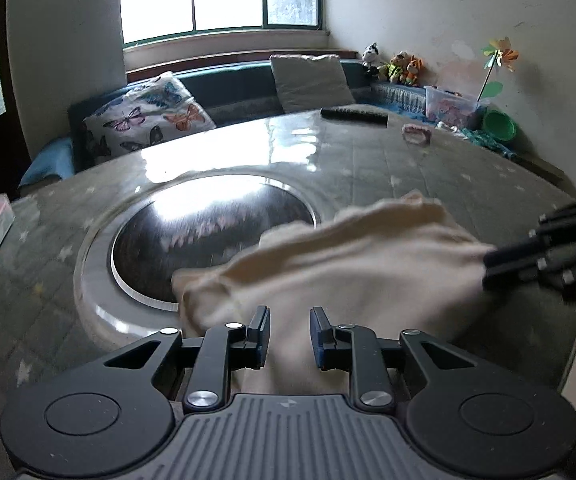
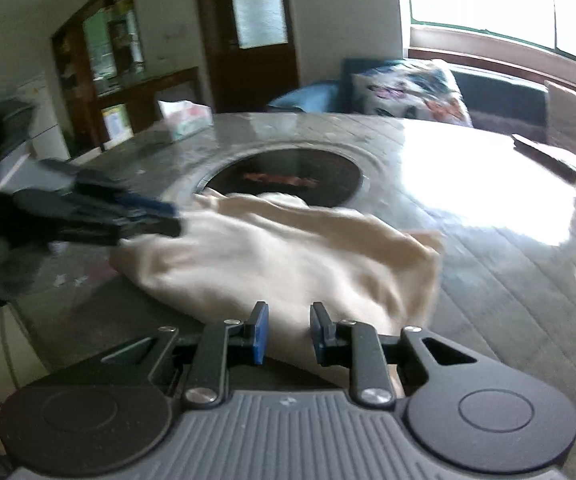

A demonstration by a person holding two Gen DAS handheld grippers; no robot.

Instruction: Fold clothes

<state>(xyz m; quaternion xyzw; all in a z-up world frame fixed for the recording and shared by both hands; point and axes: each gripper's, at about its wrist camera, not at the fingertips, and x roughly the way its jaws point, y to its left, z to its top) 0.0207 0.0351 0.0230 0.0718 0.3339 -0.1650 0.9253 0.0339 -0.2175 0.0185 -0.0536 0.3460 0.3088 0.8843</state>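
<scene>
One cream garment (image 1: 328, 264) (bunched) lies between two parted, empty-jawed tools: left (image 1: 288, 338), right (image 2: 288, 334).

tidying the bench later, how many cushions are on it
2. A butterfly cushion leans at the left end of the bench under the window; a plain pale cushion leans further right, near the stuffed toys. The table may hide others.
</scene>
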